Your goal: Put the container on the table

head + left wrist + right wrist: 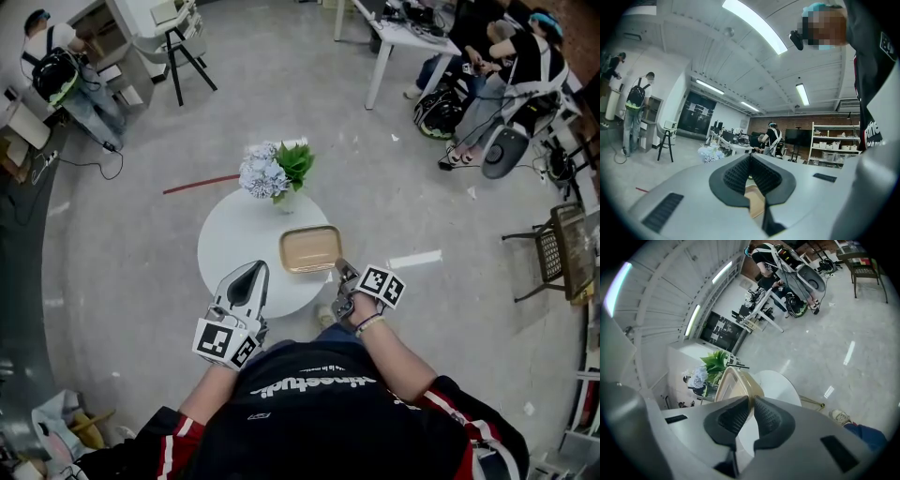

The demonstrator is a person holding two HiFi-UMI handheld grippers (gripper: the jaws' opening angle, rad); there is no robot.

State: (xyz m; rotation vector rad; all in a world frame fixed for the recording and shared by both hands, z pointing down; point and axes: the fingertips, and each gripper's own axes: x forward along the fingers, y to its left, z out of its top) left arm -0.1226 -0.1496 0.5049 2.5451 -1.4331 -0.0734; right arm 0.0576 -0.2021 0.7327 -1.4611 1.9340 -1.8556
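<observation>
The right gripper [752,401] pinches the near rim of the tan rectangular container [310,248], right of centre over the round white table [234,234] and below the flower vase [275,172]. Whether its base touches the tabletop is unclear. The left gripper [751,157], lower left, has its jaws together and empty.

Lettering: one line of white print across the black shirt [314,384], upside down from above and too blurred to read (stray letters in the left gripper view are no clearer).

Markers: black-and-white square patterns on the cubes of the left gripper [253,270] and right gripper [340,267], with no letters or numbers in them.
</observation>
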